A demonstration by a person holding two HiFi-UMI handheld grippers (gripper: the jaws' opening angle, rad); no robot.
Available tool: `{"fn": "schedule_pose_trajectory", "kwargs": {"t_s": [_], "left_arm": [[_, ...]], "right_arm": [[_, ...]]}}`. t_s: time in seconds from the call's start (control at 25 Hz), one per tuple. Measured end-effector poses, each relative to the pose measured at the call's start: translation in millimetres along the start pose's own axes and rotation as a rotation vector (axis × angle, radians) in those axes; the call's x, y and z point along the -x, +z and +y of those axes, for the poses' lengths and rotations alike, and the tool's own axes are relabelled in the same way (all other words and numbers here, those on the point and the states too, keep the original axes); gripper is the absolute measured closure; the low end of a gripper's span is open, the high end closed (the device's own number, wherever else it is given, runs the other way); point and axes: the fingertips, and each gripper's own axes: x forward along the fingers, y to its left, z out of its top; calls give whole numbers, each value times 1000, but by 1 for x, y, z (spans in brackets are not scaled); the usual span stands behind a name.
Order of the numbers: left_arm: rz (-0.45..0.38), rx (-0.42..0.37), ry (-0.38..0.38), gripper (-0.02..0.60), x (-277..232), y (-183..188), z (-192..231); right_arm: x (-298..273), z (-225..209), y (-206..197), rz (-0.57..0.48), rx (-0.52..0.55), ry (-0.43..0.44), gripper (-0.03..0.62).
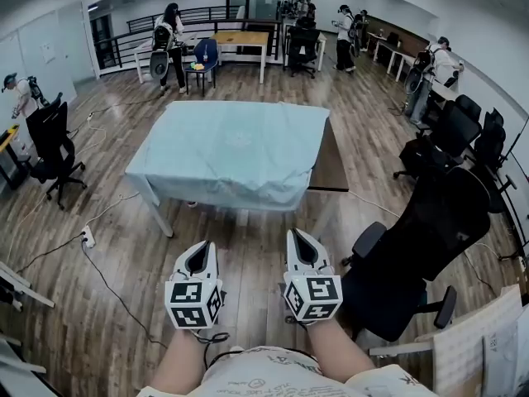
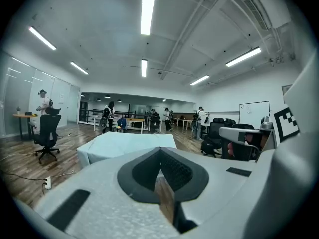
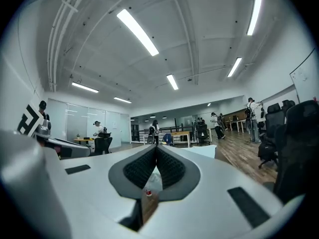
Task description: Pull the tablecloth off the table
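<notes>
Open wood floor [image 1: 248,238] ahead, black office chair [image 1: 430,238] close at right; left gripper [image 1: 201,246] and right gripper [image 1: 299,235] side by side, jaws pressed together, empty, well short of pale blue tablecloth [image 1: 235,151] draped smoothly over table [image 1: 332,164], near edge hanging down.

I stood in a big room with a brown wood floor [image 1: 248,251]. A black chair [image 1: 430,230] was beside me. Long lights [image 2: 148,4] shone on the white ceiling [image 2: 99,44]. A wood desk [image 1: 241,38] stood far back.
</notes>
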Motion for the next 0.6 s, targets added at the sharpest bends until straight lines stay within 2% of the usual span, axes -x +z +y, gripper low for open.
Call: {"fn": "schedule_pose_trajectory", "kwargs": {"t_s": [0.16,0.6], "left_arm": [[-4,-1,-12,571,2,-3,17],[19,24,-38,571,-2,-15,58]], "right_arm": [[-11,23,-5,1,-1,28,580],[-33,57,-19,26,11,6,580]]}}
